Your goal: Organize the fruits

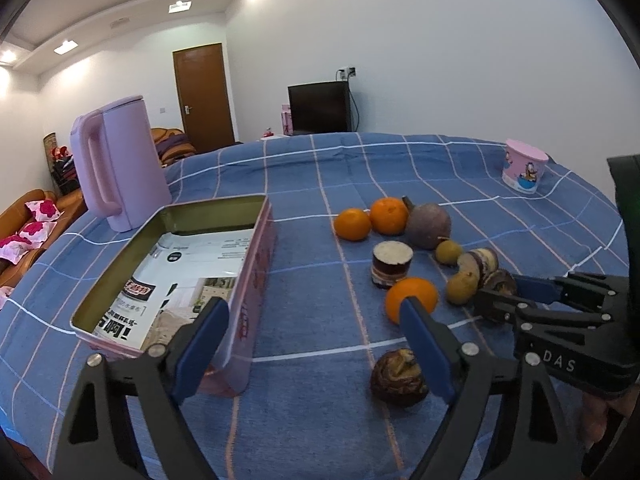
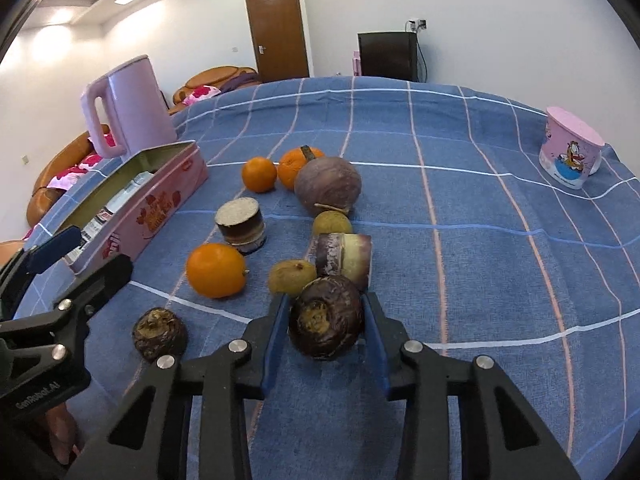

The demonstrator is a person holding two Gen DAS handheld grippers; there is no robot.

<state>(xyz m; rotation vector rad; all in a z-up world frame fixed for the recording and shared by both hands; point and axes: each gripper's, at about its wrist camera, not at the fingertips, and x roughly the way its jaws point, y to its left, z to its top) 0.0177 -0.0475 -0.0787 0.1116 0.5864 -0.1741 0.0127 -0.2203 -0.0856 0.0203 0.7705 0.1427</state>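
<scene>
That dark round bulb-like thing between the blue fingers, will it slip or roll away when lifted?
The dark round bulb looks hard, so it probably won't squash. Its rounded sides meet the right gripper pads at small spots, so it may twist or slip. Set down on the blue cloth, it would likely roll a little.

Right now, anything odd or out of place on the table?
Yes: the pink tin holds printed leaflets, no fruit. Produce lies loose on the tablecloth. The pink cup stands upside down, far off.

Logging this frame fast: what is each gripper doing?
Left gripper: open, holding nothing.
Right gripper: shut on round dark brown water chestnut.
</scene>
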